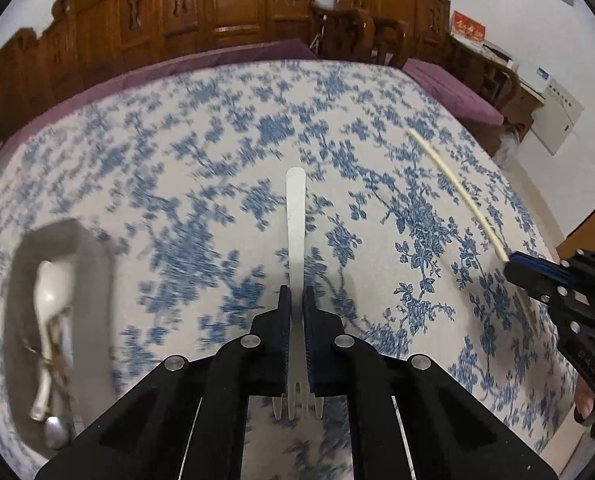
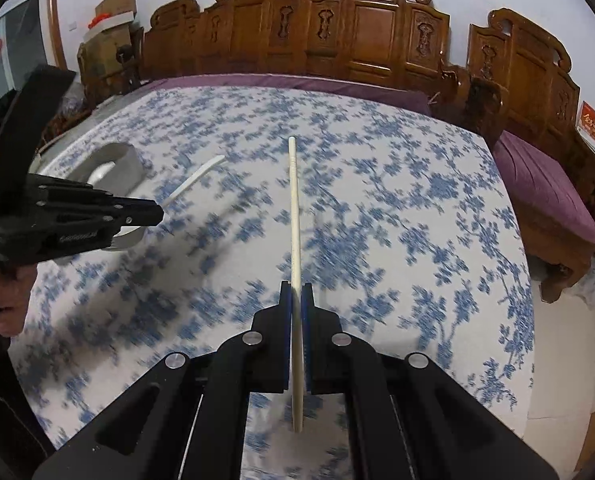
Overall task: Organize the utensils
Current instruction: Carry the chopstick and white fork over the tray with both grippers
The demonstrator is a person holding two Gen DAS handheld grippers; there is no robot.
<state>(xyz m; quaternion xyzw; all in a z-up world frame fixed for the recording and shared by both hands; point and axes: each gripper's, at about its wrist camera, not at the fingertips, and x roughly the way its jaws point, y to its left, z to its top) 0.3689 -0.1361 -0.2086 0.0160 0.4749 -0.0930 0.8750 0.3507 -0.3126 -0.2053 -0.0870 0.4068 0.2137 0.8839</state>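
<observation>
My left gripper point(image 1: 296, 300) is shut on a white fork point(image 1: 296, 216), handle pointing forward, tines back toward the camera, held above the table. My right gripper point(image 2: 296, 294) is shut on a cream chopstick point(image 2: 294, 200) that points forward over the table. In the left wrist view the right gripper point(image 1: 511, 266) shows at the right edge with the chopstick point(image 1: 453, 184). In the right wrist view the left gripper point(image 2: 157, 214) shows at the left with the fork point(image 2: 195, 178). A grey utensil tray point(image 1: 93, 264) at the left holds a white spoon point(image 1: 51, 284) and metal cutlery.
The table has a blue floral cloth point(image 1: 201, 152) over a purple underlay. The grey tray also shows in the right wrist view point(image 2: 125, 160). Carved wooden chairs point(image 2: 357, 28) ring the far side, with a purple-cushioned bench point(image 2: 545, 192) at the right.
</observation>
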